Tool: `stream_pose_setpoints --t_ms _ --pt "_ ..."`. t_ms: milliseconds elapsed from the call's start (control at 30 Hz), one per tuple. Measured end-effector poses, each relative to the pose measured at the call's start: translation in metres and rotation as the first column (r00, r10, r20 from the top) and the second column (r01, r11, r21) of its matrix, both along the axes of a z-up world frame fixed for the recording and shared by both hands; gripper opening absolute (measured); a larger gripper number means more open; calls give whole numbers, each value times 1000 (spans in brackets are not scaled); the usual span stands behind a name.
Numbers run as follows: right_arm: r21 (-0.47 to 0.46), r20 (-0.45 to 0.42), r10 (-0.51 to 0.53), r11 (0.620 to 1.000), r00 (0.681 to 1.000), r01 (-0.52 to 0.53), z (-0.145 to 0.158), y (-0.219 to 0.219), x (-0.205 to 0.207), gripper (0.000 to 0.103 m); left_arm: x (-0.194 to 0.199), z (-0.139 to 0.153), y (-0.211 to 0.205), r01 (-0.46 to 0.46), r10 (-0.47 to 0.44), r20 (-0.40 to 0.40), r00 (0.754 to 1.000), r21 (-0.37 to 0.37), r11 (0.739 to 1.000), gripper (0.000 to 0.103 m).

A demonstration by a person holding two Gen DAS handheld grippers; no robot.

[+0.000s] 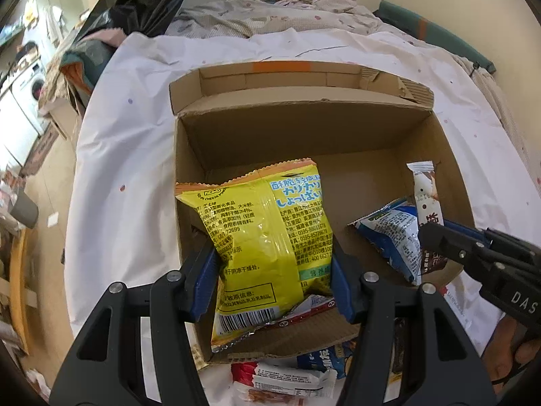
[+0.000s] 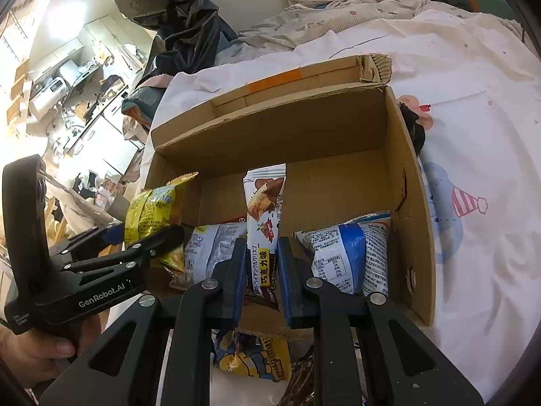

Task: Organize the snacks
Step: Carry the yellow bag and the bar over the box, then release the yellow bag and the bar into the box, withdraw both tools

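An open cardboard box (image 1: 304, 132) (image 2: 409, 182) lies on a white sheet. My left gripper (image 1: 274, 270) is shut on a yellow snack bag (image 1: 263, 237), held upright over the box's near left corner; the bag also shows in the right wrist view (image 2: 148, 216). My right gripper (image 2: 260, 267) is shut on a white and brown chocolate bar wrapper (image 2: 265, 209), held upright inside the box; it also shows in the left wrist view (image 1: 426, 196). Blue and white snack bags (image 2: 345, 253) (image 1: 392, 233) lie in the box beside it.
Several loose snack packets (image 1: 290, 379) (image 2: 250, 355) lie on the sheet in front of the box. A black plastic bag (image 2: 175, 10) and rumpled bedding (image 1: 280, 10) are behind it. The bed edge drops to the floor at left (image 1: 50, 176).
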State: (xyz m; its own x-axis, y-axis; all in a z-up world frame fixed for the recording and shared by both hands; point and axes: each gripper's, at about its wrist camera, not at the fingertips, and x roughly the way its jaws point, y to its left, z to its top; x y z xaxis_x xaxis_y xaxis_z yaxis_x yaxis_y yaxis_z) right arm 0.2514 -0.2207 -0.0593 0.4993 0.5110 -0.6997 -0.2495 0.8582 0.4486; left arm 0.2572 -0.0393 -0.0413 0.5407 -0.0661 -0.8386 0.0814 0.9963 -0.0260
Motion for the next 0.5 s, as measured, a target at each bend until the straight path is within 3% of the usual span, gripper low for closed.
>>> stream_pose_setpoints --t_ms 500 --pt "5 -30 -22 1000 999 22 -4 -6 5 19 2 -5 -3 30 -30 -34 999 -18 999 57"
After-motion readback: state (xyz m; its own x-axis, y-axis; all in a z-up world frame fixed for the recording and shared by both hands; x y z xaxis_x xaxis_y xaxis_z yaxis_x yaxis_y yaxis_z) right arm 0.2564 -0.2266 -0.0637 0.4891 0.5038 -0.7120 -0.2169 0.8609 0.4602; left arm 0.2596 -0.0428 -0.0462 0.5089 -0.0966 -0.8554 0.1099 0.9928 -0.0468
